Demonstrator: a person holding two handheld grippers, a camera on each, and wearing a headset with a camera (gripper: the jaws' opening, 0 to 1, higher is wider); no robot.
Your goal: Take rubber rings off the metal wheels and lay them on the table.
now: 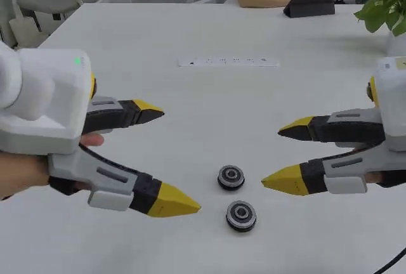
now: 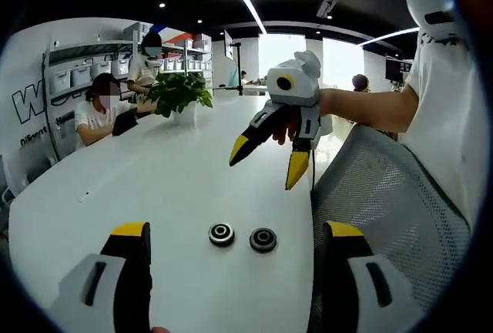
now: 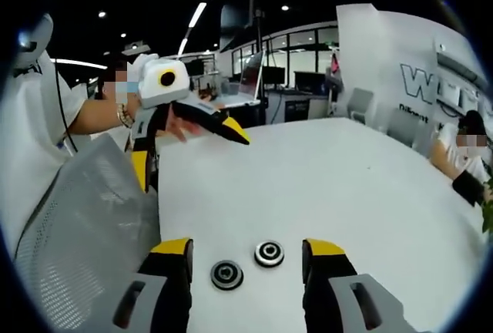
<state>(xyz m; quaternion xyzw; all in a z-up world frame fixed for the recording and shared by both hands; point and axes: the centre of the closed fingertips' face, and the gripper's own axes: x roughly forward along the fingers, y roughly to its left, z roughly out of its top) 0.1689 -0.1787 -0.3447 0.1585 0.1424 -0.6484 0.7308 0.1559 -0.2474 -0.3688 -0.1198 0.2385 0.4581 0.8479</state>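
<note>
Currently both grippers hover above the white table (image 1: pixel 190 26), touching nothing. Left gripper (image 1: pixel 179 160): jaws spread wide, empty, yellow tips pointing toward the centre. Right gripper (image 1: pixel 271 157): jaws likewise apart, empty, facing the left one. Two metal wheels lie flat on the table between the two sets of tips, near wheel (image 1: pixel 241 215) and far wheel (image 1: pixel 231 177), just beside each other, not touching. Each carries a dark rubber ring (image 1: pixel 229 217) around its rim. In each gripper view the wheels sit ahead of that gripper's own jaws. A power strip (image 1: pixel 228 62) lies farther back.
</note>
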